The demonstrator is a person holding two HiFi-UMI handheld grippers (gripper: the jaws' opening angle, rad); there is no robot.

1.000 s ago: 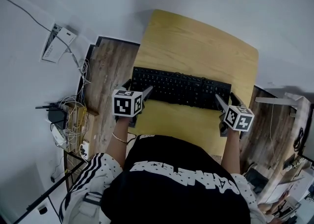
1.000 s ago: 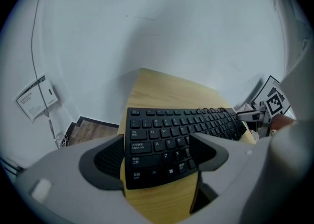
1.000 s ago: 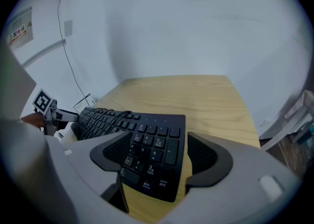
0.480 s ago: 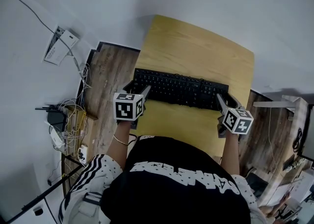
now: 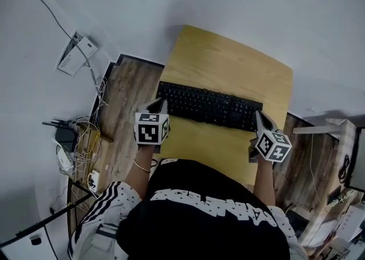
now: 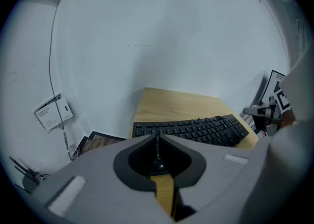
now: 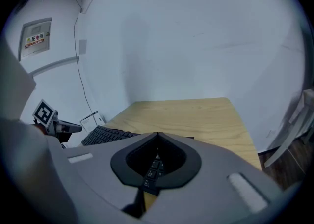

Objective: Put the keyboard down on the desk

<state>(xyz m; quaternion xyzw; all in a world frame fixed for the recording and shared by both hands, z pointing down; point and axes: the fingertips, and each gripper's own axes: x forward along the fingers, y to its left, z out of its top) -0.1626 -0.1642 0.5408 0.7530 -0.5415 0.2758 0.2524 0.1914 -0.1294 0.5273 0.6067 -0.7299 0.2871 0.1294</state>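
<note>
The black keyboard [image 5: 208,106] lies flat across the wooden desk [image 5: 228,59]. My left gripper [image 5: 158,104] sits at its left end, just off the desk's left edge. Its jaws are closing and the tips meet with nothing between them. My right gripper [image 5: 260,116] is at the keyboard's right end, by the near corner, its jaws likewise closing to a meeting point on nothing. In the left gripper view the keyboard [image 6: 196,128] stretches to the right beyond the joined tips [image 6: 157,137]. In the right gripper view its keys [image 7: 105,135] show left of and under the joined tips [image 7: 157,133].
A white wall stands behind the desk. Left of the desk, tangled cables and boxes [image 5: 80,142] lie on the wooden floor [image 5: 122,99]. A white box [image 5: 77,55] with a cable hangs on the wall. A white frame [image 5: 328,130] stands at the right. The person's black shirt [image 5: 205,207] fills the bottom.
Both grippers went from open, with their jaws spread at the keyboard's two ends, to shut. The keyboard stays flat on the desk.
</note>
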